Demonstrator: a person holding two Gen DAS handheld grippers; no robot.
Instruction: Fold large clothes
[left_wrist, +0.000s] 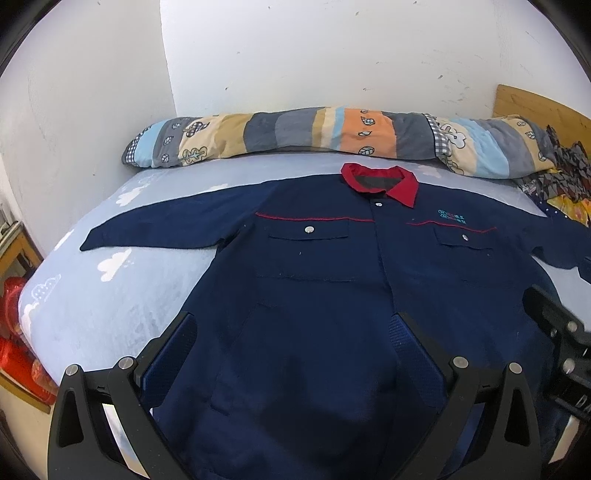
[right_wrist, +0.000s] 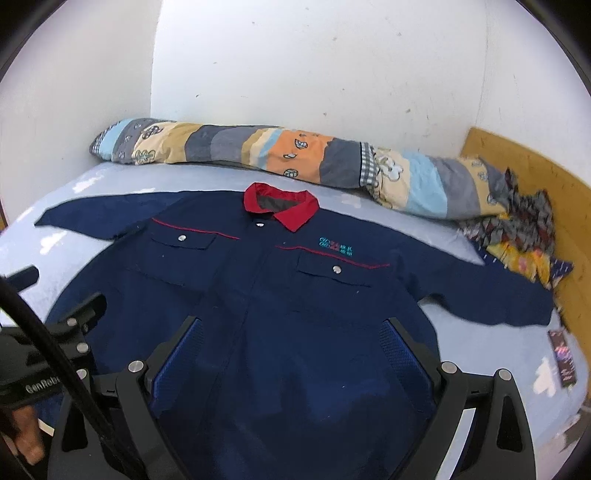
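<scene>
A large navy work jacket (left_wrist: 317, 266) with a red collar (left_wrist: 380, 181) lies flat, front up, on the bed, both sleeves spread out sideways. It also fills the right wrist view (right_wrist: 280, 288). My left gripper (left_wrist: 293, 328) is open and empty, hovering over the jacket's lower front. My right gripper (right_wrist: 291, 332) is open and empty, over the lower front too. The right gripper's body shows at the right edge of the left wrist view (left_wrist: 557, 332); the left gripper's body shows at the left edge of the right wrist view (right_wrist: 70, 328).
The bed has a light blue cloud-print sheet (left_wrist: 110, 288). A rolled patchwork quilt (left_wrist: 295, 131) lies along the white wall. A patterned cloth heap (right_wrist: 517, 236) sits at the wooden headboard (right_wrist: 535, 177). A small dark packet (right_wrist: 562, 358) lies on the sheet. Red objects (left_wrist: 14, 332) lie beside the bed.
</scene>
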